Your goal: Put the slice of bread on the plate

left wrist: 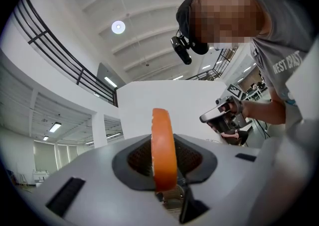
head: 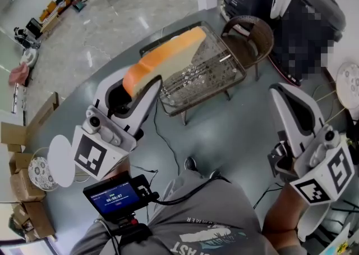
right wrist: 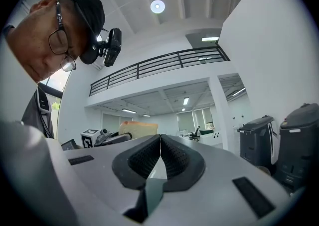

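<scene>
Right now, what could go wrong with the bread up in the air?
1. The left hand-held gripper pinches the slice of bread at one end only, so the long free part might sag, tear or slip out.
2. The bread hangs over the floor and a low table, with no plate under it. If it dropped, it would probably get dirty.

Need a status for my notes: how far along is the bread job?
Done: the slice of bread is picked up, clamped in the left gripper's jaws. In hand: held up in the air. Left: setting it on a plate. Right gripper: shut, empty.
</scene>
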`<state>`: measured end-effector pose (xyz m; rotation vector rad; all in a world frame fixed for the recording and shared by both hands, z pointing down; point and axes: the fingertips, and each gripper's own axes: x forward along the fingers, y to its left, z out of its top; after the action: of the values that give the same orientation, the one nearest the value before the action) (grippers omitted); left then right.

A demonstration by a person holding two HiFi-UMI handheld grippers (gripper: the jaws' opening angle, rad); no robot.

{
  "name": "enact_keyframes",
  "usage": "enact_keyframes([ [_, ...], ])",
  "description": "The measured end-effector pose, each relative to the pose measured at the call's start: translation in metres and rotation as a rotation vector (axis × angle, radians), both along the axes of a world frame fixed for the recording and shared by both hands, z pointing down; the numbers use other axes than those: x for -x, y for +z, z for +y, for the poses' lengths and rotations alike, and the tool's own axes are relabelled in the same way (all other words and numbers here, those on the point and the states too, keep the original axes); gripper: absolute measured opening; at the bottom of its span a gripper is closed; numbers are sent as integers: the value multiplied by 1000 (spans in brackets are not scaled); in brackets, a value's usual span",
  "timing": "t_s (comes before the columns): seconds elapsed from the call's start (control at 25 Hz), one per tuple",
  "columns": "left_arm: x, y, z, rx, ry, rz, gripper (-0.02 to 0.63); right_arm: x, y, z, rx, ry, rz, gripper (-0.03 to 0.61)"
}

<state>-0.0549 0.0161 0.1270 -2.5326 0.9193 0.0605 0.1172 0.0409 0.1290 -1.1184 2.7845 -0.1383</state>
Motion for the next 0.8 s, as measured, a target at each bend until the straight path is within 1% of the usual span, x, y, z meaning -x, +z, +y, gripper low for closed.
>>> enact_keyframes([
  [0.16, 8, 6, -18, 8, 10, -5, 101, 9, 6, -17, 11, 10, -3, 6],
  [0.48, 46, 6, -46, 5, 25, 19, 100, 47, 6, -44, 4, 19, 11, 6],
  [0.68, 49, 7, -58, 12, 23, 16, 101, 52, 8, -57, 14, 10, 13, 6],
  [0.8, 45, 6, -66, 13, 4, 8, 101, 45, 5, -69, 16, 0, 8, 6],
])
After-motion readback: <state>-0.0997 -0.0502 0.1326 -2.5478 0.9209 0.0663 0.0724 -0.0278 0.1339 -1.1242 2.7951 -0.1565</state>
